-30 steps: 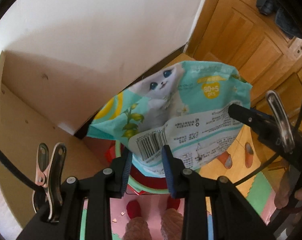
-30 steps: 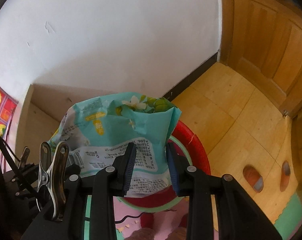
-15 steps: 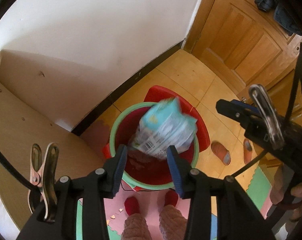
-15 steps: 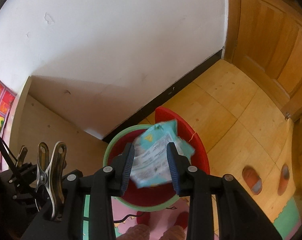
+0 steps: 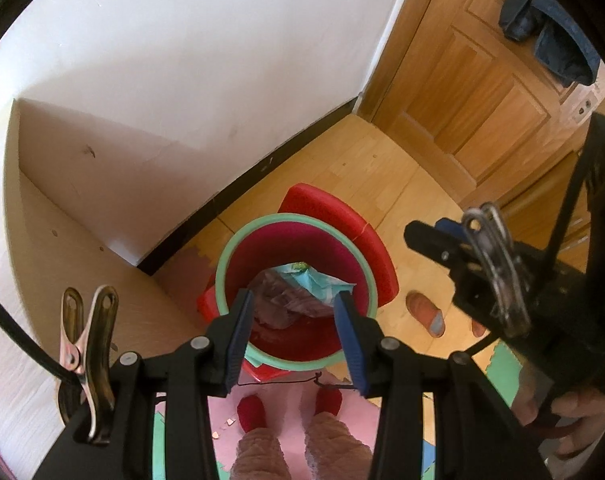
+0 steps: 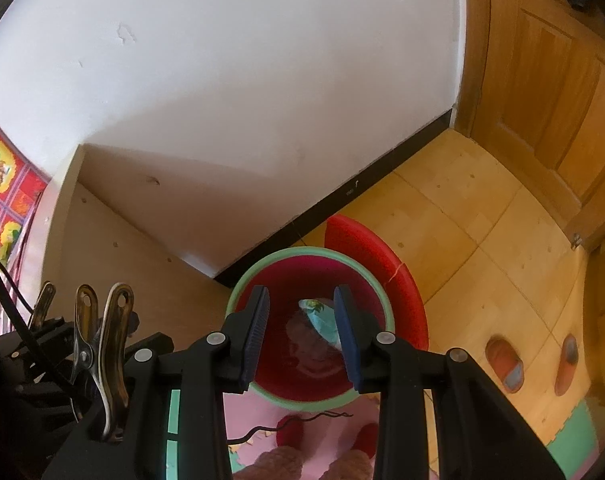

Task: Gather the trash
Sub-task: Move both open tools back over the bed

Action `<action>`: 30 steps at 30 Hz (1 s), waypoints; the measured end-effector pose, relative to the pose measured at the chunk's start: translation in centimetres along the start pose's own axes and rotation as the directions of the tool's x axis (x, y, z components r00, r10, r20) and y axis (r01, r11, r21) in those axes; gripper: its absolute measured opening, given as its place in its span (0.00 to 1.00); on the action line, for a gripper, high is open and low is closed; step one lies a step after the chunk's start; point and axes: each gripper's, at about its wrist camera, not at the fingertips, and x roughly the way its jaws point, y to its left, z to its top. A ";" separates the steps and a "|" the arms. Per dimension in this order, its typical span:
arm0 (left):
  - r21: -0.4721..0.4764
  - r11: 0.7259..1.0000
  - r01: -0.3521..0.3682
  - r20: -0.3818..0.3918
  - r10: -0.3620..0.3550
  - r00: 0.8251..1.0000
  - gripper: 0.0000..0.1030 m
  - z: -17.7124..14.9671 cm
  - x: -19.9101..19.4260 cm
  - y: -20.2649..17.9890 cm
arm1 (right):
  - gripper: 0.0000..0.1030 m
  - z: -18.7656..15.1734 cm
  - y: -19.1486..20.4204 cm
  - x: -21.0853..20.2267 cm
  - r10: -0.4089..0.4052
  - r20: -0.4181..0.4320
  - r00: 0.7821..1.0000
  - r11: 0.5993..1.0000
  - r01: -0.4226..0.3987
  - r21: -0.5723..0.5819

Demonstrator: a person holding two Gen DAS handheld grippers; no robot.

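The left gripper [image 5: 294, 338] and the right gripper [image 6: 300, 334] both have their jaws open with nothing between them. A second ago both held the teal plastic wipes packet [image 5: 316, 284]; now it has dropped and lies inside the round red bin with a green rim [image 5: 238, 248] on the floor below. A red stool [image 5: 342, 216] touches the bin. Two orange slippers [image 6: 504, 364] lie well apart on the wooden floor [image 6: 442, 208]. The person's red slippers [image 5: 252, 412] stand on a pink foam mat [image 5: 286, 404].
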 end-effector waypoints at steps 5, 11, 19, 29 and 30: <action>-0.007 1.000 0.021 0.014 -0.021 1.000 0.42 -0.3 -1.4 0.3 | 0.34 -0.5 1.2 -1.5 -0.002 0.017 1.000 1.000 0.002 -0.003; 0.012 0.998 0.060 0.043 -0.061 0.997 0.43 -0.9 -4.2 0.6 | 0.34 -1.4 2.3 -3.9 -0.011 0.047 0.999 1.000 0.010 0.020; 0.100 0.990 0.097 0.064 -0.104 0.993 0.43 -1.3 -7.2 0.9 | 0.34 -2.8 4.6 -7.5 -0.050 0.112 0.992 0.997 0.043 0.066; 0.113 0.984 0.138 0.087 -0.148 0.985 0.44 -2.3 -10.8 1.9 | 0.34 -3.7 7.3 -11.4 -0.072 0.182 0.981 0.994 0.056 0.091; 0.111 0.984 0.140 0.090 -0.150 0.985 0.44 -2.4 -11.1 2.0 | 0.34 -3.8 7.5 -11.8 -0.073 0.188 0.979 0.994 0.057 0.088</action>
